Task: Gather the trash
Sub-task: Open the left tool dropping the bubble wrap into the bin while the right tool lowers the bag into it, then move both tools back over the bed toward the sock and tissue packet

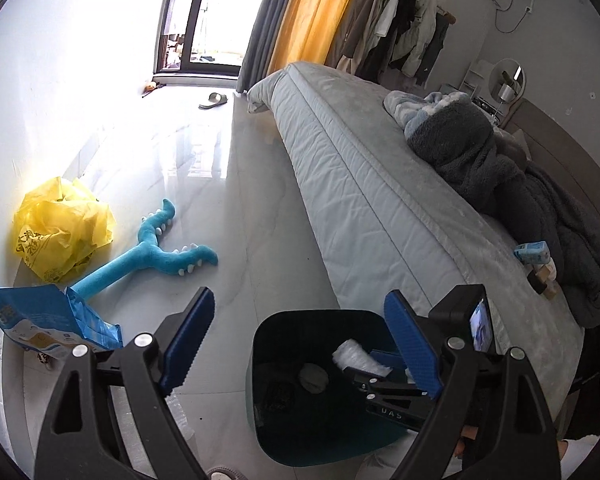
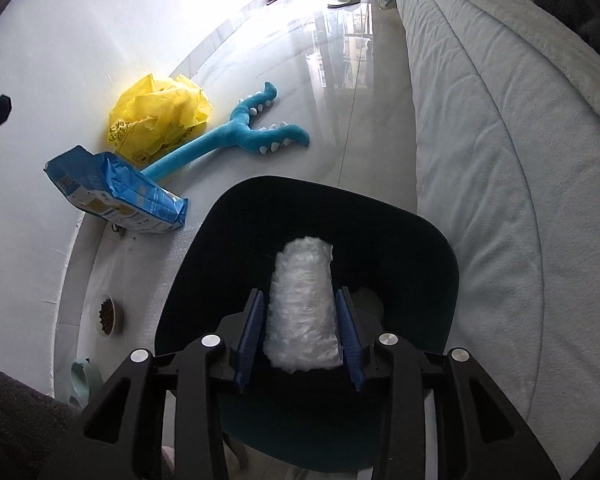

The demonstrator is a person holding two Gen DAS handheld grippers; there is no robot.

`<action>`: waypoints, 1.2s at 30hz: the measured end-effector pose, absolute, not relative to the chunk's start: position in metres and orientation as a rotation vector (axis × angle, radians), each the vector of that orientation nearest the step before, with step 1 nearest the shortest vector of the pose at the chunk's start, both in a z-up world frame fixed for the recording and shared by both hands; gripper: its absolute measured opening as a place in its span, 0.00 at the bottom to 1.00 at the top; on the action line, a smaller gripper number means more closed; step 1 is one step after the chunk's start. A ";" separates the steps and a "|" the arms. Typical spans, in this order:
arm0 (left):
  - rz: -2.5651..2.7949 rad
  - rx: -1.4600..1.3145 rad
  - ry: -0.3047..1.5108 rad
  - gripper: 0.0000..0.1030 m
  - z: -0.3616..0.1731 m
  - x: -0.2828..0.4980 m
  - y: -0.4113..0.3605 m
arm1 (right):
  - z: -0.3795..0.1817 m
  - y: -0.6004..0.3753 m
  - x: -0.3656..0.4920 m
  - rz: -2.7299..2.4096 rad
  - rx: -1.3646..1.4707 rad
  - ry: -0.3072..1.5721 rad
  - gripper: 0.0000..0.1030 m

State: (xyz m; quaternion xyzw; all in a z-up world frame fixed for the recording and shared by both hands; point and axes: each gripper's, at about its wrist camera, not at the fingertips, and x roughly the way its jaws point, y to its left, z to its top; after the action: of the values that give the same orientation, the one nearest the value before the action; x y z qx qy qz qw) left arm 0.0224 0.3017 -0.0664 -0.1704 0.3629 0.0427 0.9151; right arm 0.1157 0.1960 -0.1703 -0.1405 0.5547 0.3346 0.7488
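A white bubble-wrap roll [image 2: 302, 320] sits between the blue pads of my right gripper [image 2: 299, 292], over the mouth of a dark teal bin [image 2: 260, 188]. The pads flank the roll with thin gaps showing along them and do not squeeze it. In the left wrist view the same roll [image 1: 356, 358] shows inside the bin [image 1: 256, 360], beside a grey crumpled ball [image 1: 312, 376]. My left gripper [image 1: 300, 296] hangs wide open above the bin's far rim, holding nothing. A crumpled yellow plastic bag [image 1: 60, 232] and a blue packet [image 1: 40, 320] lie on the floor to the left.
A blue plush toy [image 2: 236, 128] lies beside the yellow bag [image 2: 160, 116] and the blue packet [image 2: 116, 196]. The bed [image 2: 500, 160] runs along the right, close to the bin. A bowl of pet food [image 2: 107, 314] stands at the lower left. A slipper [image 1: 214, 100] lies near the window.
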 end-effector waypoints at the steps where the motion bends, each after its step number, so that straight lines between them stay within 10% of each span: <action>1: 0.083 -0.361 0.742 0.86 -0.065 0.022 0.302 | -0.173 0.196 0.114 0.734 -0.315 1.221 0.49; 36: 0.020 -0.324 0.635 0.87 -0.024 0.041 0.246 | -0.076 0.127 0.111 0.781 -0.283 0.955 0.63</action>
State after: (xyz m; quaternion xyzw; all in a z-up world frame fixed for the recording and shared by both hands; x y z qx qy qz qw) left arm 0.0410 0.2460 -0.0237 -0.1588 0.3110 0.0096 0.9370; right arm 0.1108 0.1266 -0.0763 -0.1323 0.4461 0.3650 0.8064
